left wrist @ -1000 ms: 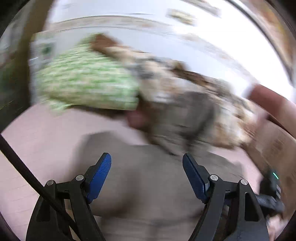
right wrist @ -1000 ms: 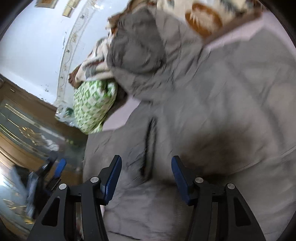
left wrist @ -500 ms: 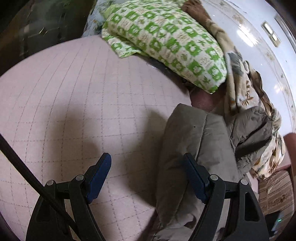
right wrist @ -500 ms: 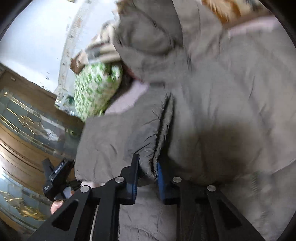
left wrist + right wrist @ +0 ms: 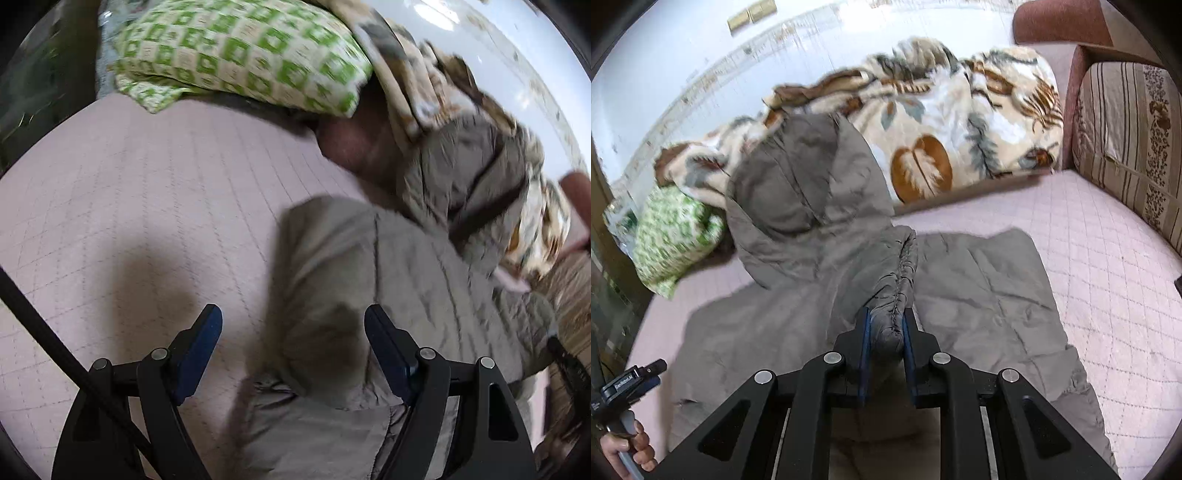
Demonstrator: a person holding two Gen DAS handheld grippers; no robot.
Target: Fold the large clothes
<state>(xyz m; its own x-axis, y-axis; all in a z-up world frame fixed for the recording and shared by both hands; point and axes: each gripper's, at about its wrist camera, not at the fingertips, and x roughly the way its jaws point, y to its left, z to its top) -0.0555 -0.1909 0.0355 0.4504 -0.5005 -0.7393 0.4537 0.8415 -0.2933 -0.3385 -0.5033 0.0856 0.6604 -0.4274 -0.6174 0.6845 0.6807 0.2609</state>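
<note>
A grey padded hooded jacket (image 5: 979,295) lies spread on the pink quilted bed (image 5: 1108,266), hood (image 5: 798,184) towards the blanket. My right gripper (image 5: 886,325) is shut on the gathered cuff of a jacket sleeve (image 5: 899,273), lifted over the jacket's body. In the left wrist view my left gripper (image 5: 293,332) is open and empty, hovering over the jacket's folded left edge (image 5: 332,280), with bare bed (image 5: 147,206) under its left finger. The left gripper also shows at the lower left of the right wrist view (image 5: 628,384).
A green-and-cream checked pillow (image 5: 240,55) and a leaf-patterned blanket (image 5: 942,125) lie along the wall at the head of the bed. A striped sofa cushion (image 5: 1126,122) and a brown armrest stand at the right. A dark cabinet is at the left.
My right gripper closed on the jacket sleeve's cuff and lifted it across the jacket. My left gripper stayed open and swung over the jacket's left edge.
</note>
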